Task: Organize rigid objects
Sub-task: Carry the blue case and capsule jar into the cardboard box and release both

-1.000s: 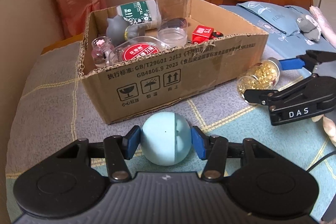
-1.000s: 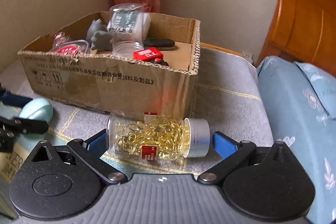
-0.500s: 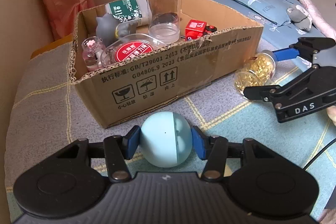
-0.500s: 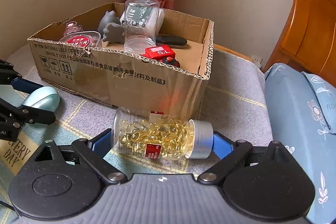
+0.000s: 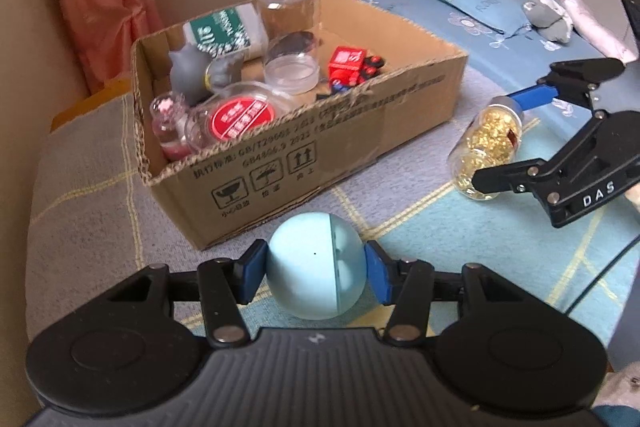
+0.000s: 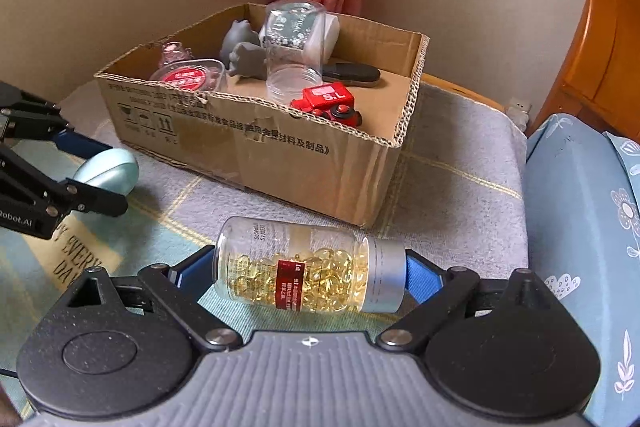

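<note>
Bedside, on a checked blanket (image 6: 460, 167) before your cardboard box (image 5: 360, 131), your left tool (image 5: 316, 269) clenched a pale blue egg-shaped case (image 5: 316, 267). Your right tool (image 6: 308, 265) pinched a capsule bottle (image 6: 308, 265) end to end, long axis crosswise, cap rightward. That end-on hold could have slipped, judging by the smooth cap.

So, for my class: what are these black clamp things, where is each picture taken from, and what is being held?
They are hand-held two-finger grippers, one in each of a person's hands, each carrying a camera that looks along its fingers. One picture comes from each.

The left gripper clamps a pale blue egg-shaped case. The right gripper has a clear bottle of yellow capsules lengthwise between its blue pads, which meet both ends.

Both are close to a cardboard box on a bed, which holds jars, a grey figure and a red toy truck.
</note>
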Motion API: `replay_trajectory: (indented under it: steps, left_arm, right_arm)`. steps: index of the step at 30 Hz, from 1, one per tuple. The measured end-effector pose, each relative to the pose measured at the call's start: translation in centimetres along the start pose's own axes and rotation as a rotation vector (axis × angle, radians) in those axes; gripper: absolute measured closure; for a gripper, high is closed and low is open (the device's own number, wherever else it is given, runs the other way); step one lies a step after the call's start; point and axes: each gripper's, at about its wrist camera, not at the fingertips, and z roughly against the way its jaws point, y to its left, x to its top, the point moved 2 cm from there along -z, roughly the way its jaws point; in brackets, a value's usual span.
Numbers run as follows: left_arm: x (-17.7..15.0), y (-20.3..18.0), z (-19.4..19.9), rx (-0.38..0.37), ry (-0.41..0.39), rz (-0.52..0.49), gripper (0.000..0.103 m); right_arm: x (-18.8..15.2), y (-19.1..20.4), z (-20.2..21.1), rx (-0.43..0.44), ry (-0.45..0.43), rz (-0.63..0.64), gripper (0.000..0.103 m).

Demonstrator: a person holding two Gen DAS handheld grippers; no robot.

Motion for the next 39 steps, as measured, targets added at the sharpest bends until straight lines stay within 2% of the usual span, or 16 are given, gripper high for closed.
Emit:
replay_trajectory:
  steps: [4, 10, 16, 19, 25, 32, 35, 38, 39]
  left_arm:
    - [1.3, -0.4, 1.9, -0.008, -0.023, -0.035, 0.051]
    - [4.0, -0.9, 4.1, -0.009, -0.078, -0.078, 0.051]
    - [7.6, -1.1, 3.9, -0.015, -0.124, -0.105, 0.051]
    - [9.3, -0.9, 2.9, -0.001, -0.137, -0.129, 0.051]
    - [12.0, -0.2, -0.3, -0.007, -0.108, -0.143, 0.051]
    - [13.0, 0.3, -3.9, 0.012, -0.052, -0.137, 0.051]
    - [12.9, 0.6, -4.6, 0.025, -0.052, -0.130, 0.051]
    - [13.2, 1.2, -4.7, 0.047, -0.073, -0.110, 0.043]
    - [13.3, 1.3, -4.7, 0.050, -0.080, -0.103, 0.034]
  right_arm:
    - [0.8, -0.6, 1.8, 0.037, -0.016, -0.002, 0.005]
    - [3.6, -1.6, 4.9, 0.048, -0.092, 0.023, 0.005]
    - [6.6, -2.3, 5.8, 0.031, -0.159, 0.054, 0.005]
    - [8.0, -2.5, 5.3, 0.032, -0.174, 0.060, 0.005]
    - [10.1, -3.3, 3.7, 0.029, -0.173, 0.050, 0.005]
    - [11.0, -4.0, 1.8, 0.027, -0.149, 0.049, 0.005]
    - [11.2, -4.3, 1.0, 0.027, -0.137, 0.047, 0.005]
    - [11.6, -4.6, 0.1, 0.028, -0.127, 0.049, 0.005]
    - [11.7, -4.7, -0.2, 0.026, -0.125, 0.048, 0.005]
